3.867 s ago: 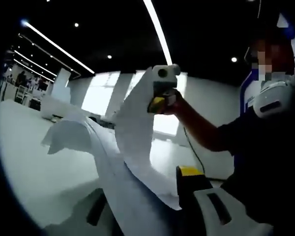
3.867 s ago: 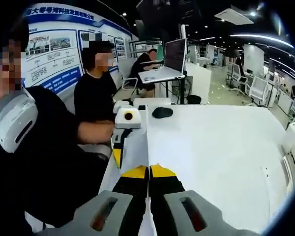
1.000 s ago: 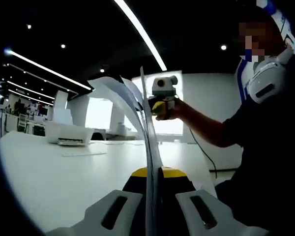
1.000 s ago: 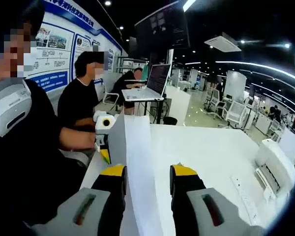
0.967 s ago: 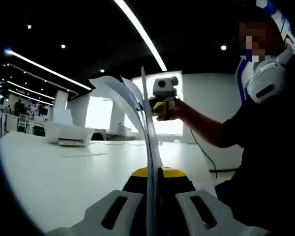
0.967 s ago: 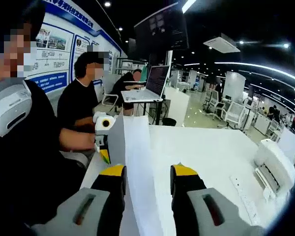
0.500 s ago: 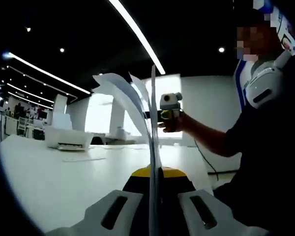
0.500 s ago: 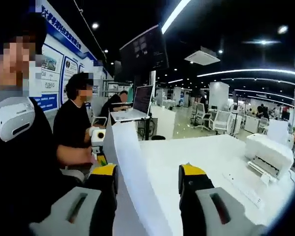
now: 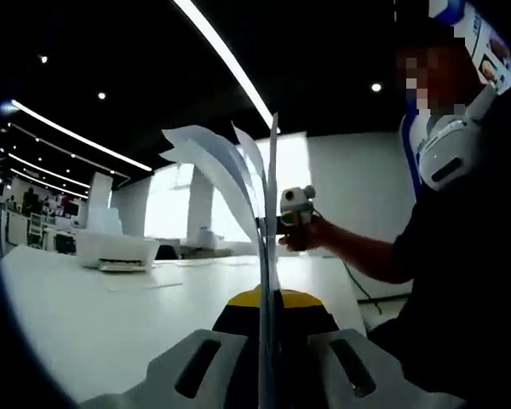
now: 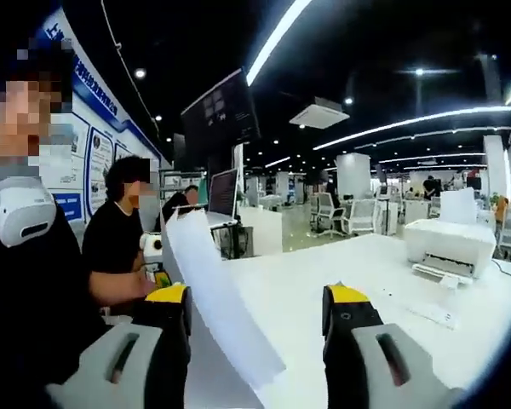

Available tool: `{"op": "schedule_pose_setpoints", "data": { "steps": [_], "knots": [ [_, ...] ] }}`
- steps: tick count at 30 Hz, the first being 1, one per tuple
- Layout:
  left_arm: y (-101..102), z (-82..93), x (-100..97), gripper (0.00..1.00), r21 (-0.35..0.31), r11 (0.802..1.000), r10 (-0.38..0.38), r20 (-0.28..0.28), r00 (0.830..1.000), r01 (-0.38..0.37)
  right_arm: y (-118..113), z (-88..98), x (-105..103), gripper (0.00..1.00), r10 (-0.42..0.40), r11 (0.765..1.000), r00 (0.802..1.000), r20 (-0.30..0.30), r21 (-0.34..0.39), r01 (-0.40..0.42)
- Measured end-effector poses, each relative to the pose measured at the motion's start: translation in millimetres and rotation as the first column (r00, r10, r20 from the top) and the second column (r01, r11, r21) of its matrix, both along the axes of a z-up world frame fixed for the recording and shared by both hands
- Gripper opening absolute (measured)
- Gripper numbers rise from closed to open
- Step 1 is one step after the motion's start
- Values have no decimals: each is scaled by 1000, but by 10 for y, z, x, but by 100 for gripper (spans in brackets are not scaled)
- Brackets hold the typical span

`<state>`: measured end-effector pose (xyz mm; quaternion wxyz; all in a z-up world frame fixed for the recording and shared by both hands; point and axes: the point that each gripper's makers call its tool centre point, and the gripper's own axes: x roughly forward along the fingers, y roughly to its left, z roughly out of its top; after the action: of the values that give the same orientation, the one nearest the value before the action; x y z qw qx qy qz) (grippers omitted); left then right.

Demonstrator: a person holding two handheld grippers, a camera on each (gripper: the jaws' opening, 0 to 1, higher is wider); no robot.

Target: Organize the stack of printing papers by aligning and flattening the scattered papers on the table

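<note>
A stack of white printing papers point(image 9: 266, 221) stands on edge, rising from my left gripper point(image 9: 271, 298), which is shut on its lower edge. The top corners of the sheets fan out and curl to the left. My right gripper point(image 9: 296, 204), held in a hand, hovers just past the stack's right side. In the right gripper view, my right gripper point(image 10: 257, 296) is open. The papers point(image 10: 213, 298) slant between its jaws, close to the left one. The left gripper point(image 10: 153, 249) peeks out behind the sheets.
A white table point(image 10: 324, 273) spreads ahead, with a white printer point(image 10: 447, 239) and loose sheets point(image 10: 422, 311) at its far right. The printer point(image 9: 115, 249) also sits far left in the left gripper view. People sit at the table's left edge by a laptop point(image 10: 221, 198).
My right gripper opened and let go of the papers, then widened and sank lower beside the stack. My left gripper took the stack edge-on and holds it upright. Both cameras tilted upward.
</note>
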<state>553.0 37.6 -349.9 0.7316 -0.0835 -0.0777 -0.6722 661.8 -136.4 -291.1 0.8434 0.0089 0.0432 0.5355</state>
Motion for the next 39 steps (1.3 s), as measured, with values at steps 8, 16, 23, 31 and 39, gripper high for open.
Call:
{"op": "schedule_pose_setpoints", "data": {
  "steps": [8,16,23,31,39],
  "knots": [
    [7,22,2,5,-6,1000,-13,1,1000,13,-113,-48,3,62,-19,997,1000,-13,79,20],
    [34,45,9,5,-13,1000,-21,4,1000,21,-179,-192,-7,64,-23,987,998,-59,156,32],
    [77,93,13,5,-35,999,-25,6,1000,25,-194,-327,-25,66,-17,977,995,-100,210,37],
    [111,160,-27,5,-68,997,-37,17,999,38,-106,-505,-100,70,31,959,987,-156,282,14],
    [139,301,-138,5,-130,988,-73,54,996,80,99,-664,-209,71,110,947,973,-205,319,-39]
  ]
}}
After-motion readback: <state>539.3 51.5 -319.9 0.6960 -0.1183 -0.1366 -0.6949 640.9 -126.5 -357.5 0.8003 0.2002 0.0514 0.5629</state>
